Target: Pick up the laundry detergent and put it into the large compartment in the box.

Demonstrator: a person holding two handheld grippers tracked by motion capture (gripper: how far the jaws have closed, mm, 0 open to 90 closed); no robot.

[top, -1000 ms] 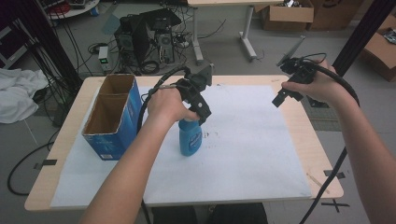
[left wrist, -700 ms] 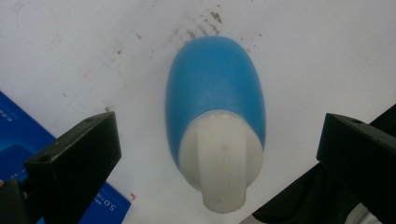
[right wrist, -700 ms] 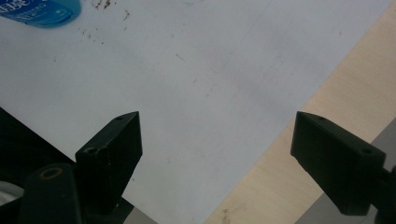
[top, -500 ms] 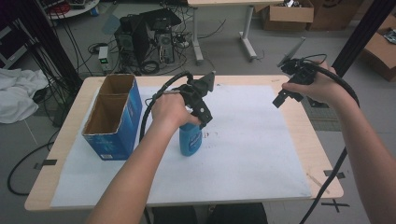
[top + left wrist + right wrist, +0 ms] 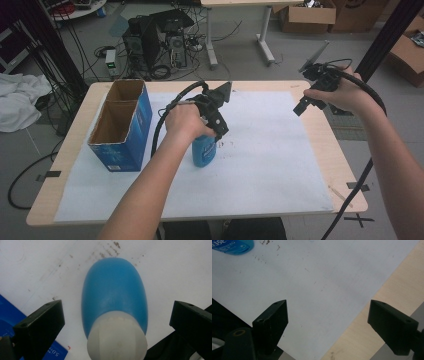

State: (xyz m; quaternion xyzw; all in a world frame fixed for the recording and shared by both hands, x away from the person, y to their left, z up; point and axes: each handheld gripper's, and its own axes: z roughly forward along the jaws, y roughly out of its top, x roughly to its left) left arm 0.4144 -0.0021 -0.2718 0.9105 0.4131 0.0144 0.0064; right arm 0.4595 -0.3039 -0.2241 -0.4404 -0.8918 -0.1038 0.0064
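Left gripper (image 5: 117, 322) fingers spread around blue bottle (image 5: 113, 297) beside blue box (image 5: 122, 125); label unreadable. Right gripper (image 5: 328, 322) fingers spread, empty.

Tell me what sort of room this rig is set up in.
Probably a lab or workshop: a desktop computer with tangled cables sits on the grey floor, cardboard boxes are stacked behind, and the wooden table is covered with white paper.

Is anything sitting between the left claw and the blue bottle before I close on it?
Nothing visible does. The left claw is open with the blue bottle and its white cap between the jaws, bare white paper either side.
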